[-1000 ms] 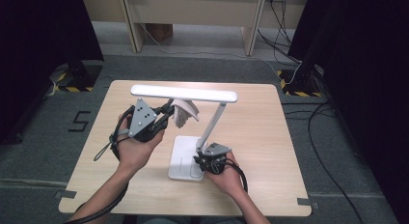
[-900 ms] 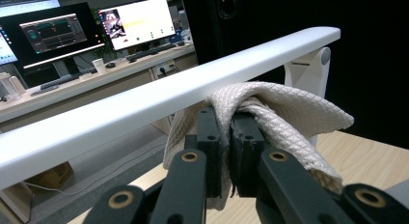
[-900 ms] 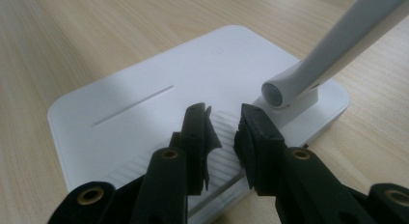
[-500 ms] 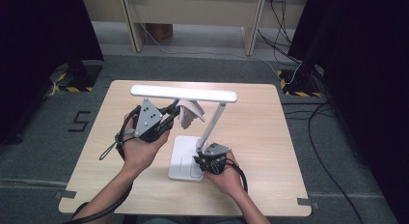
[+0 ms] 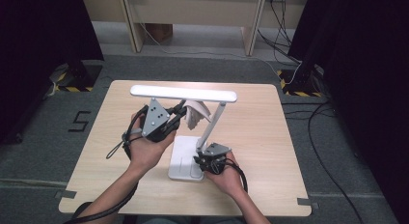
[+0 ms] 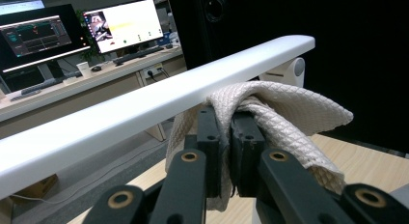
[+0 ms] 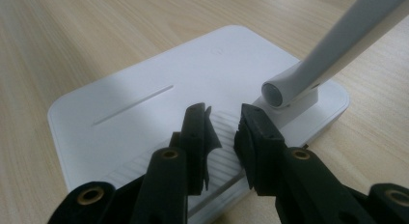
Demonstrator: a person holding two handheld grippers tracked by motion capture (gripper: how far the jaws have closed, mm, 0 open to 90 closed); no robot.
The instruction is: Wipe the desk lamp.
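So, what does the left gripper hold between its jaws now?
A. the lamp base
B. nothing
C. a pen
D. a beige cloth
D: in the left gripper view the left gripper is shut on a beige cloth, just under the white lamp bar.

Right tool (image 7: 223, 125) rising from 6 o'clock, jaws parted with a gap, nothing between, tips low over the ribbed strip of the white lamp base (image 7: 144, 84). Lamp arm (image 7: 333, 45) slanting to 1 o'clock from a hinge at 3 o'clock of the tips. Wooden bench (image 7: 72, 35) around.
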